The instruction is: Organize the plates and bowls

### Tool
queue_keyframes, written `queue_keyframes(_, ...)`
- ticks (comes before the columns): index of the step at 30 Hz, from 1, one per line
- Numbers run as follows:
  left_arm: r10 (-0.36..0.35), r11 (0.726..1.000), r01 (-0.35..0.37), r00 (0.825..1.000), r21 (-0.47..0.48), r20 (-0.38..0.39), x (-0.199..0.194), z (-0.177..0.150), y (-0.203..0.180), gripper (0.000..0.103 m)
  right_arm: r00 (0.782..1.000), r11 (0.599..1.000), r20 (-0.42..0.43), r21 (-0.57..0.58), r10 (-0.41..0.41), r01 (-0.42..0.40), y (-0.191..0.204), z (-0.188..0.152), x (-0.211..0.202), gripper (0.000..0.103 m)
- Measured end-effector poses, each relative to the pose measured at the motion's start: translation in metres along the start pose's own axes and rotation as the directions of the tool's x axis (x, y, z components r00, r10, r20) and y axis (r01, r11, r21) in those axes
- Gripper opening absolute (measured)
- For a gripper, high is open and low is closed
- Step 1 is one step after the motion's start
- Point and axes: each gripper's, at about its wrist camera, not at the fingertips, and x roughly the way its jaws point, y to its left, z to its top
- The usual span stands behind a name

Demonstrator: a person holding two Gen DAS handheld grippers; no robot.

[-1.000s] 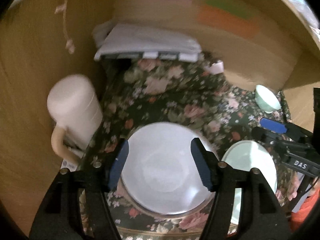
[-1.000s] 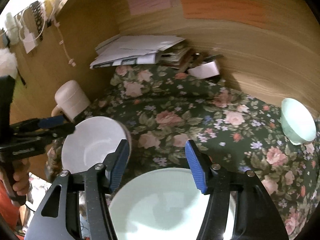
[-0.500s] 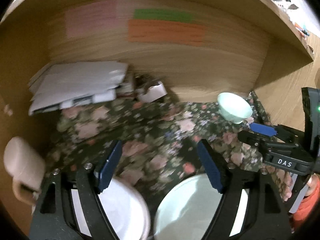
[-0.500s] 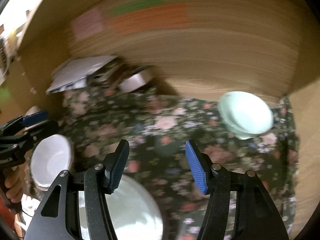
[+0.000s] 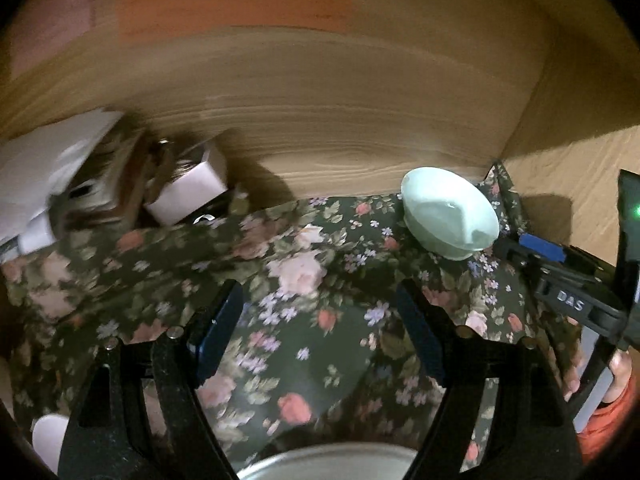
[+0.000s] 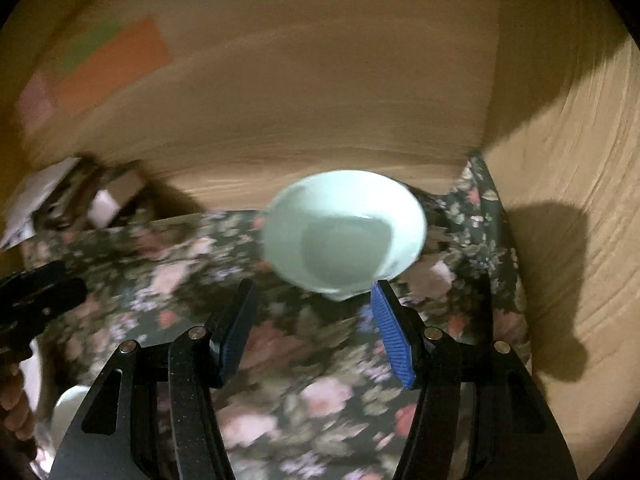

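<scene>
A small mint-green bowl (image 6: 344, 232) sits tilted on the floral cloth (image 6: 280, 352) near the back right corner, just beyond the tips of my right gripper (image 6: 314, 334). That gripper is open and nothing lies between its blue pads. The same bowl (image 5: 448, 216) appears ahead and to the right of my left gripper (image 5: 318, 334), which is open wide over bare cloth. At the bottom edge shows the rim of a mint plate (image 5: 328, 460), and a white dish (image 5: 48, 440) peeks in at the bottom left. My right gripper (image 5: 532, 250) reaches in beside the bowl.
Wooden walls (image 5: 340, 120) close off the back and right side. A stack of papers (image 5: 48, 168) and a small white box (image 5: 188, 192) lie at the back left. A hand (image 6: 16, 412) holds the left gripper (image 6: 44, 292) at the left edge.
Both grippers have swept right across the cloth. The white dish and mint plate slid to the bottom edge. The mint bowl is now close before the right gripper. The left jaws widened.
</scene>
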Motion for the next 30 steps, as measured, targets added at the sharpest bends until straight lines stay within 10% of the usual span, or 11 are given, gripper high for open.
queue_keyframes(13, 0.007, 0.998, -0.004, 0.999, 0.058, -0.048, 0.048, 0.008, -0.018, 0.079, 0.993, 0.992, -0.119, 0.124, 0.025, -0.010, -0.037, 0.004, 0.062, 0.055)
queue_keyframes(30, -0.014, 0.998, 0.020, 0.995, 0.056, -0.094, 0.056, 0.003, -0.022, 0.079, 0.977, 0.994, -0.183, 0.028, 0.113, -0.110, -0.003, -0.020, 0.051, 0.023)
